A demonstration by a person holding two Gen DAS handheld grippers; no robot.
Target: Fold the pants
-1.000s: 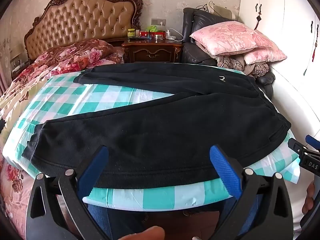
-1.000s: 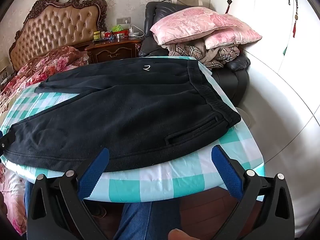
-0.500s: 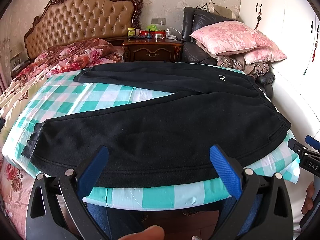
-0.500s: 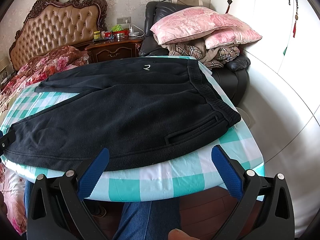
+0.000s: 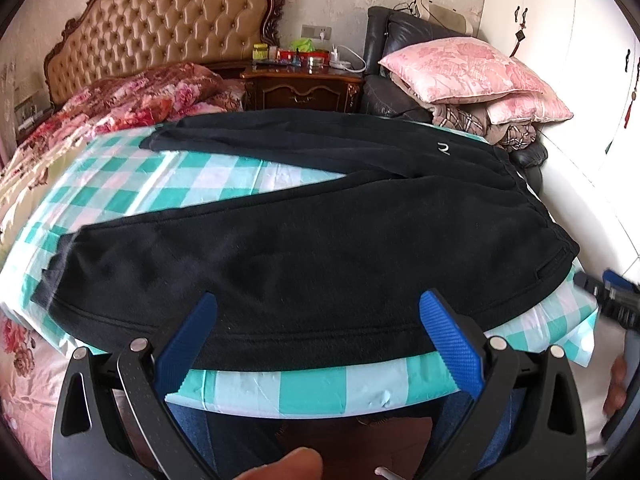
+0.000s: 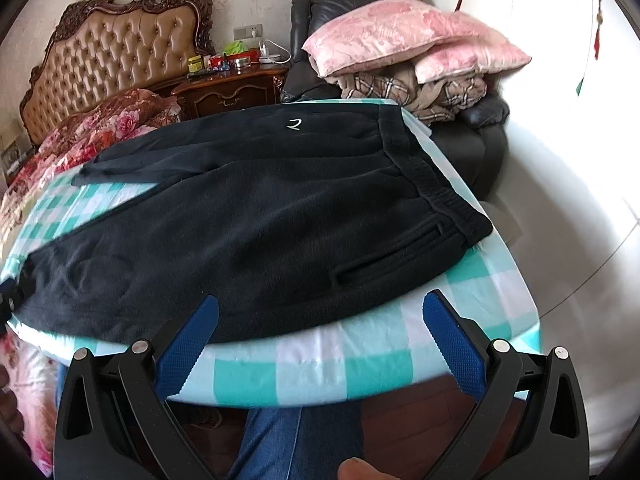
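Note:
Black fleece pants (image 5: 320, 248) lie flat on a table with a teal-and-white checked cloth (image 5: 320, 384), waistband at the right, legs spread in a V to the left. They also show in the right wrist view (image 6: 248, 240), with the waistband (image 6: 432, 184) and a side pocket near the front right. My left gripper (image 5: 318, 340) is open and empty, just above the near edge of the front leg. My right gripper (image 6: 320, 340) is open and empty, at the table's near edge below the hip; its tip shows in the left wrist view (image 5: 616, 296).
A bed with a tufted headboard (image 5: 168, 36) and floral bedding (image 5: 132, 100) lies behind left. A wooden nightstand (image 5: 304, 88) and a dark armchair stacked with pink pillows (image 5: 460, 68) stand behind. White wardrobe doors (image 5: 560, 60) are at the right. My legs are under the table.
Both grippers have moved forward and slightly up toward the pants; the current frames are motion-blurred. The pants have not moved.

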